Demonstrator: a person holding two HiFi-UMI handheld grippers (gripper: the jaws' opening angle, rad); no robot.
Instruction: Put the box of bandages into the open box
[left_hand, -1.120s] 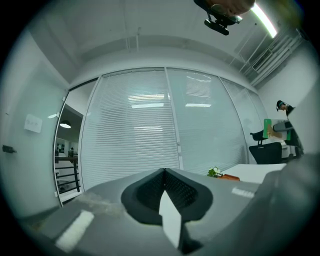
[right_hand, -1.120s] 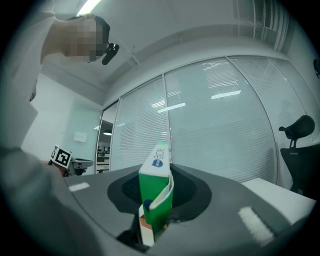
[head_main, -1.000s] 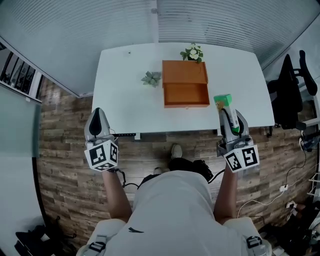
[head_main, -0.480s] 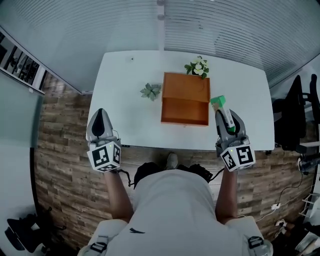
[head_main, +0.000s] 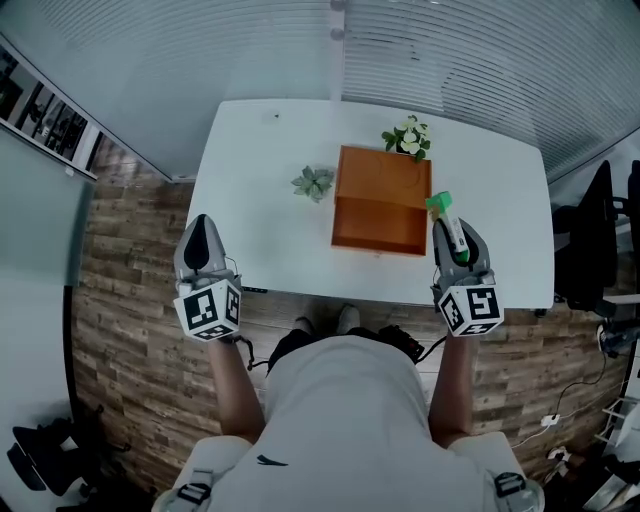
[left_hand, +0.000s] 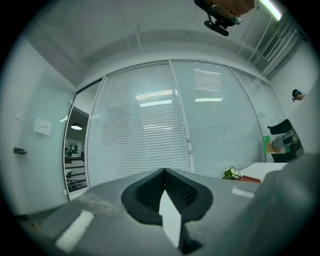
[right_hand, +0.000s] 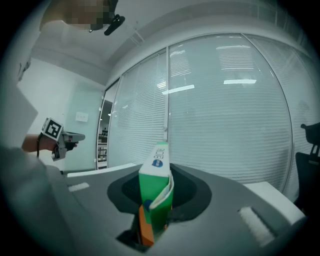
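An open orange box (head_main: 379, 226) sits on the white table (head_main: 260, 220), its lid laid back behind the tray. The green box of bandages (head_main: 439, 205) is upright in my right gripper (head_main: 447, 222), which is shut on it just to the right of the orange box's right edge, over the table's near side. In the right gripper view the bandage box (right_hand: 157, 192) stands between the jaws, its orange end low and a flap loose. My left gripper (head_main: 202, 228) is shut and holds nothing, off the table's near left edge. The left gripper (left_hand: 165, 200) faces the blinds.
A small succulent (head_main: 313, 182) stands left of the orange box and a white-flowered plant (head_main: 408, 137) behind it. A black office chair (head_main: 600, 235) is at the right. Blinds and glass wall lie beyond the table; wood floor surrounds it.
My right gripper has carried the bandage box left and nearer the orange box's right edge. The left gripper has shifted slightly along the table's near edge.
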